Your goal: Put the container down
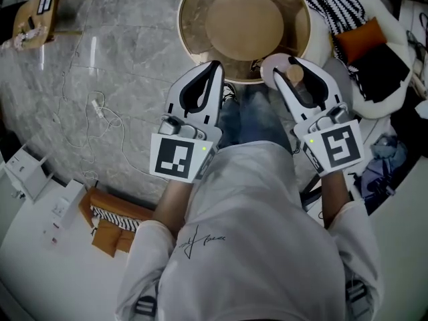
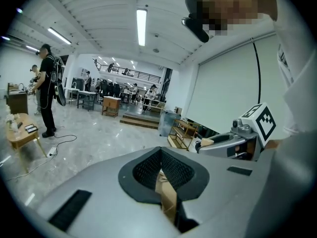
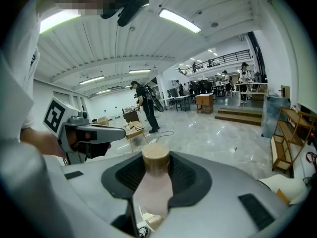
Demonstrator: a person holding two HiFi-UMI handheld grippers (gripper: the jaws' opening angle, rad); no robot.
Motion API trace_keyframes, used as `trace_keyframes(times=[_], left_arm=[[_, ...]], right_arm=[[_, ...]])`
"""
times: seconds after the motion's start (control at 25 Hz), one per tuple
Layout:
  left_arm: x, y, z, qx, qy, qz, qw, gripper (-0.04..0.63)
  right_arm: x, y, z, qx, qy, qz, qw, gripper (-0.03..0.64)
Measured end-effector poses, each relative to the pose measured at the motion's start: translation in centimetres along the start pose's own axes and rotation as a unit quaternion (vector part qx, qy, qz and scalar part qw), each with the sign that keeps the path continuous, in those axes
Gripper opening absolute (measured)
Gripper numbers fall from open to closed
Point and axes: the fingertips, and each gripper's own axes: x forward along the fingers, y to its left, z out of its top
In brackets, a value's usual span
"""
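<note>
While L gripper [image 2: 160,155] is closed up, R gripper [image 3: 156,155] clamps the tan-capped container [image 3: 154,185].

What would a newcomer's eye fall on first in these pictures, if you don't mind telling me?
The large round tan tub at the top of the head view draws the eye first. Just below it, the right gripper grips a pale pink bottle with a tan cap, and the left gripper pinches a thin brown cardboard-like piece.
</note>
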Motion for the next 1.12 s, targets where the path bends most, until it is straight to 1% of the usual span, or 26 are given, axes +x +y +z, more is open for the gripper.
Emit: trace_keyframes(times=[0.16,0.4,0.52,0.68,0.84,1.0,1.12], left_arm=[[1.2,0.1,-1.1,-0.007,0.022,-0.002,0.9997,0.018],[3.2,0.5,-1.4,-0.011,0.008,0.0,0.9999,0.018],[3.8,0.5,-2.2,-0.011,0.021,0.001,0.9997,0.018],[5.0,0.8,-2.4,-0.009,0.013,0.001,0.9999,0.018],[5.9,1.5,-3.3,-0.015,0.021,0.006,0.9996,0.018],[6.8,2.0,-4.3,-0.021,0.027,0.009,0.9994,0.018],[7.4,2.0,-5.0,-0.025,0.031,0.006,0.9992,0.018]], right_arm=[[1.0,-1.1,-0.6,-0.001,0.005,0.008,1.0,0.143],[2.5,-2.5,-1.7,0.004,0.017,0.008,1.0,0.143],[3.0,-2.9,-1.9,0.002,0.009,0.018,1.0,0.143],[3.8,-3.7,-2.9,0.001,0.022,0.022,1.0,0.143],[4.9,-4.5,-4.2,0.017,0.037,0.019,0.999,0.143],[5.9,-5.2,-5.2,0.018,0.039,0.025,0.999,0.143],[6.4,-5.7,-5.7,0.01,0.034,0.032,0.999,0.143]])
